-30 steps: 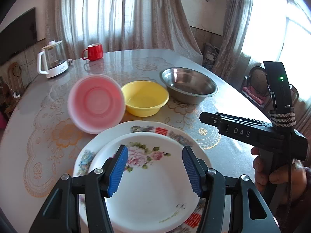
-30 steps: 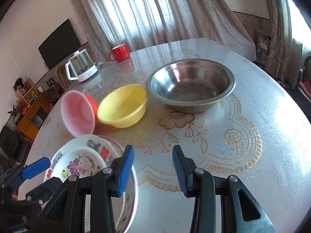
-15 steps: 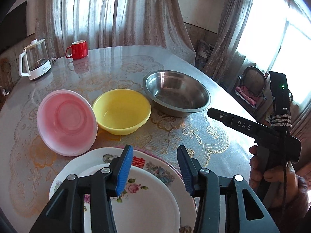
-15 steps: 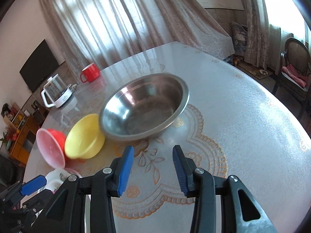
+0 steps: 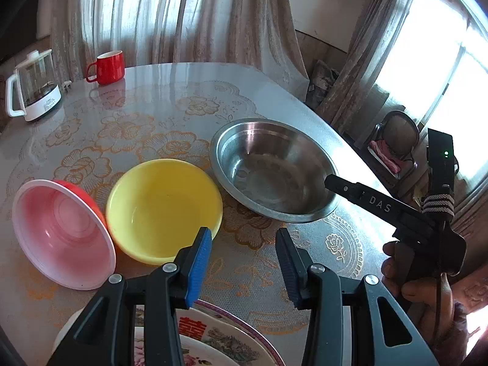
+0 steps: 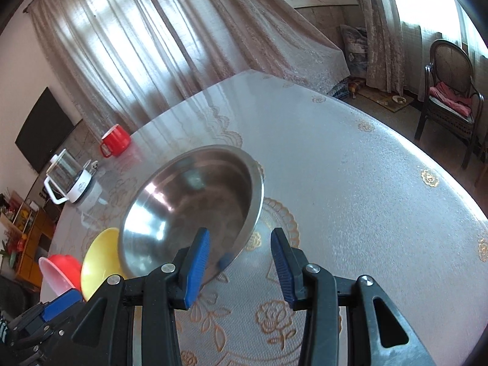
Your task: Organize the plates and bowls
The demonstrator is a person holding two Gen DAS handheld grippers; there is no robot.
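Both my grippers have left the stacked plates (image 5: 213,340); left gripper (image 5: 244,262) and right gripper (image 6: 241,262) narrow, empty; steel bowl (image 6: 195,204) dead ahead, yellow bowl (image 5: 164,207) beside it; bowls next.

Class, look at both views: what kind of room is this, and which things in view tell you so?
Most likely a home dining or living room. A round table with a lace-patterned cover holds bowls, a red mug and a kettle; long curtains hang behind it, and a television and a chair stand nearby.
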